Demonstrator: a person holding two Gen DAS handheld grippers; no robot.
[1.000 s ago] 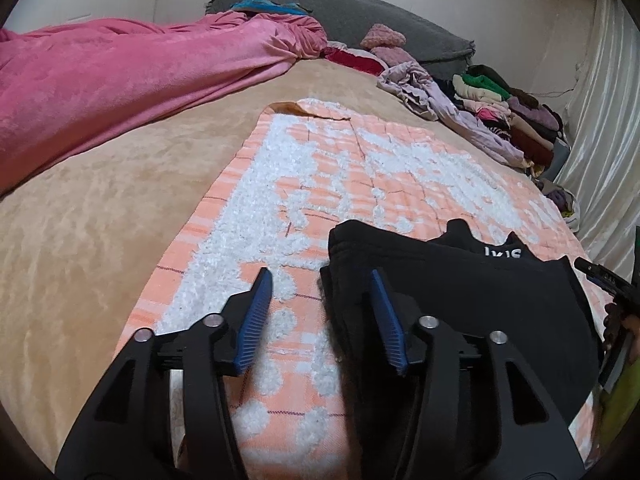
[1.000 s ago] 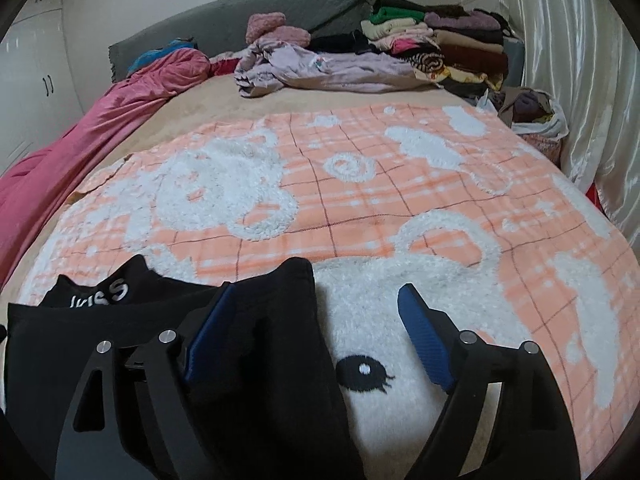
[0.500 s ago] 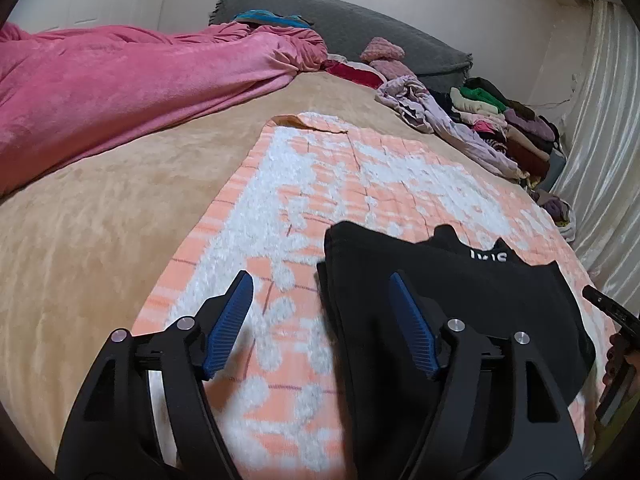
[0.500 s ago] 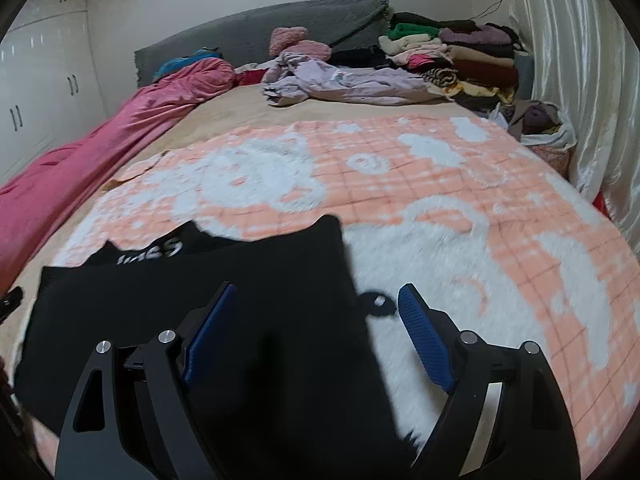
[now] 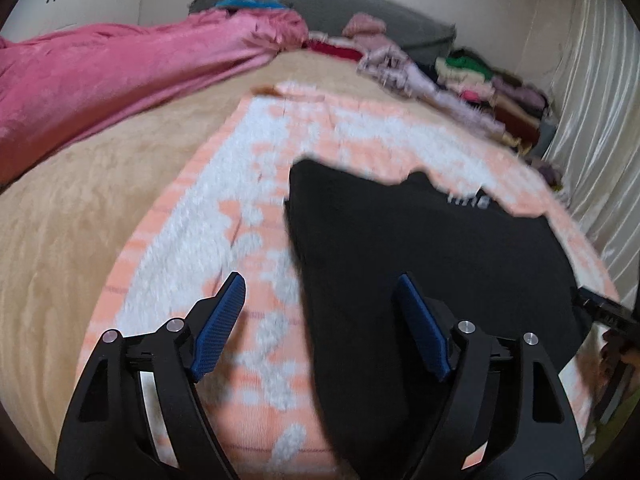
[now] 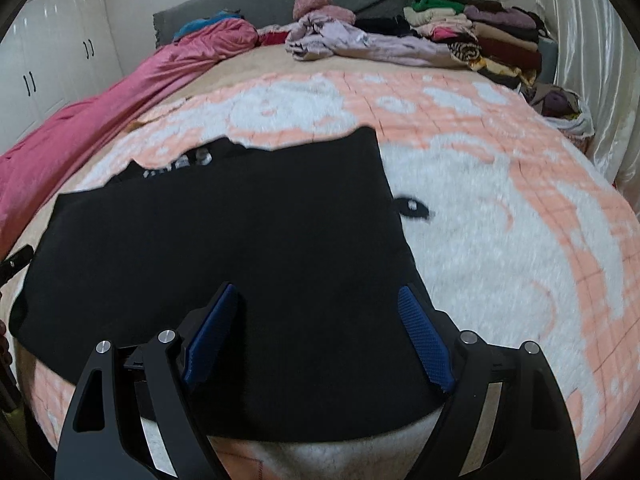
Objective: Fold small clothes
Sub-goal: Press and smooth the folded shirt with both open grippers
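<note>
Black garment point(image 6: 240, 240) lies flat, collar toward headboard point(image 6: 280, 4), widest sideways.

White wardrobe point(image 6: 48, 64), pale curtain point(image 5: 592, 120), grey headboard point(image 6: 280, 0)

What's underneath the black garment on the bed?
The black garment lies on the orange and white blanket, which shows all around it. Whatever part of the blanket's pattern lies beneath is covered.
</note>
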